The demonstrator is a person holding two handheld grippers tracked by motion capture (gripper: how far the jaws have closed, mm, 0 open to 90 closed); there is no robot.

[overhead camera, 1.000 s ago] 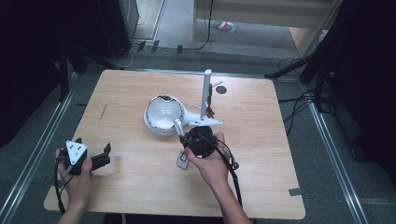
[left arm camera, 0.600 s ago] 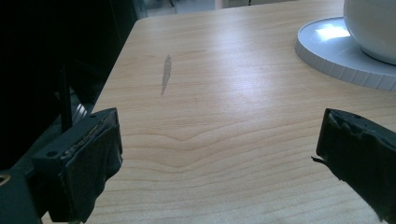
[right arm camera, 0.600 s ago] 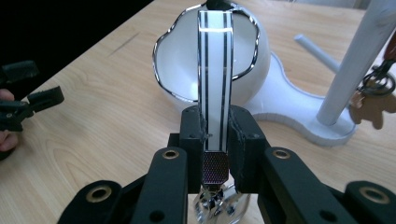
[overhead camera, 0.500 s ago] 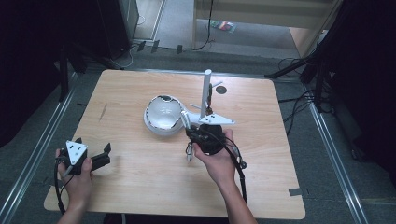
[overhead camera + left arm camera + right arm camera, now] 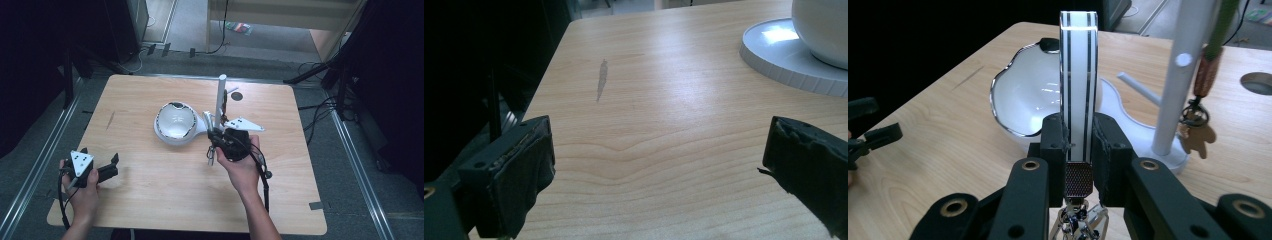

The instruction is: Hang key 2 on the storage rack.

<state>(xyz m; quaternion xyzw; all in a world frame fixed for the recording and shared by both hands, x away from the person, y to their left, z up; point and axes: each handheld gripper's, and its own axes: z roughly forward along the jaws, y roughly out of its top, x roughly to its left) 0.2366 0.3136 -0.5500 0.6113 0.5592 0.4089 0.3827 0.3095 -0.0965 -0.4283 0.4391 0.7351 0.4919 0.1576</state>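
Note:
My right gripper is shut on a white keychain strap with black stripes, which stands upright between the pads. The strap has a brown tab and metal rings hanging below the jaws. Just beyond it are a white bowl-shaped dish and the white pole of its stand. A brown figure keychain hangs on that pole. My left gripper rests at the table's front left, open, with nothing between its jaws.
The wooden table has a round cable hole behind the stand. A short peg sticks out from the pole. The dish's rim lies far right ahead of the left gripper. Cables run over the floor around the table.
My right gripper has moved right and slightly away from the person, closer to the pole, still holding the strap. The left gripper has stayed put.

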